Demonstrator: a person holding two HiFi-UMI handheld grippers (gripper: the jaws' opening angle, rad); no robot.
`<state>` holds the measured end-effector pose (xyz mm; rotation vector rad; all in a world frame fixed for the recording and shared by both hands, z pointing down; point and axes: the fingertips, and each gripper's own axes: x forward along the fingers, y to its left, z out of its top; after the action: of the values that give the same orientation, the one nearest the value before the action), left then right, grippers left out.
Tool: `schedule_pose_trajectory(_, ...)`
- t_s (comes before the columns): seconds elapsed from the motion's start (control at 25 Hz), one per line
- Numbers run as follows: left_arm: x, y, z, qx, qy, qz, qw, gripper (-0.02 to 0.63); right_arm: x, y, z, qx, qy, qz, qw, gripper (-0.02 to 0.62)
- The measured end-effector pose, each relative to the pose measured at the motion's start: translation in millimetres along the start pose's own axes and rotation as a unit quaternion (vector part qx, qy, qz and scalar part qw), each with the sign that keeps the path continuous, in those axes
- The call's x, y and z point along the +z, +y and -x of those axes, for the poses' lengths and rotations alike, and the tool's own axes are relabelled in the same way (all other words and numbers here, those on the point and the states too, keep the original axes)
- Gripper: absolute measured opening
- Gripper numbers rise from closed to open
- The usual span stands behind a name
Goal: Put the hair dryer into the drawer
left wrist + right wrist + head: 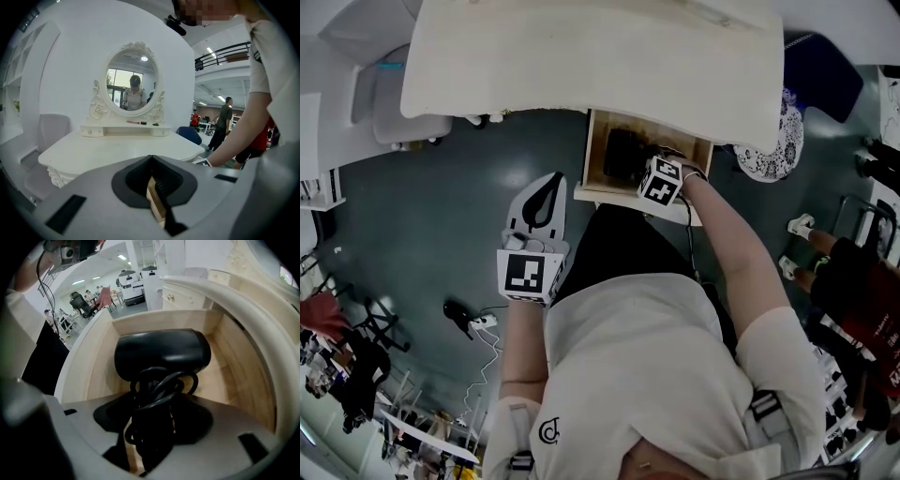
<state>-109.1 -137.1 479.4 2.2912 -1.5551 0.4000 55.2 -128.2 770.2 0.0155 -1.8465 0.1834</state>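
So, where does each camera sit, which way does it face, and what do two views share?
Head view: on the person's head, steeply down at dressing table and open drawer; shows torso, both arms, left gripper, right gripper.
Left gripper view: on the left gripper, about level across the table to the mirror; shows its shut, empty jaws, the right arm.
Right gripper view: on the right gripper, down into the drawer; shows its jaws gripping the hair dryer.
Shared: head and right gripper views both show drawer and hair dryer.
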Motion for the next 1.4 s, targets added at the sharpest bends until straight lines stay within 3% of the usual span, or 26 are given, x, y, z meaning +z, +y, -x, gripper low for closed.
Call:
schedule_pose_trajectory(0.32,-1,3,-6,-0.003,0.008,0.005,1.0000,0.012,4,-1,-4,0.015,-0.012,-0.025,0.999,0.276)
schedule_pose_trajectory(0.44,-1,4,-8,-0.005,0.008,0.010,0.9999,0.012,8,-8,1,0.007,-0.015,-0.041,0.999,0.332)
schedule_pose_trajectory(0.6,8,-1,-12,-0.013,0.001,0.006,0.9999,0.012,17,-10,26,0.000,-0.042,-0.065,0.997,0.334)
schedule_pose_trajectory(0.72,19,-6,-16,-0.021,-0.007,-0.001,0.9998,0.014,28,-15,55,-0.017,-0.077,-0.080,0.994,0.280)
schedule_pose_trajectory(0.88,33,-13,-20,-0.026,-0.016,-0.010,0.9995,0.012,38,-21,91,-0.051,-0.116,-0.103,0.987,0.120)
schedule_pose_trajectory(1.0,48,-23,-23,-0.032,-0.026,-0.020,0.9990,0.014,44,-26,124,-0.076,-0.155,-0.128,0.977,0.009)
schedule_pose_trajectory(1.16,66,-35,-27,-0.036,-0.035,-0.038,0.9980,0.014,60,-31,182,-0.088,-0.230,-0.162,0.956,0.008)
schedule_pose_trajectory(1.4,102,-52,-24,-0.041,-0.061,-0.063,0.9953,0.012,75,-39,285,-0.148,-0.362,-0.177,0.903,0.006)
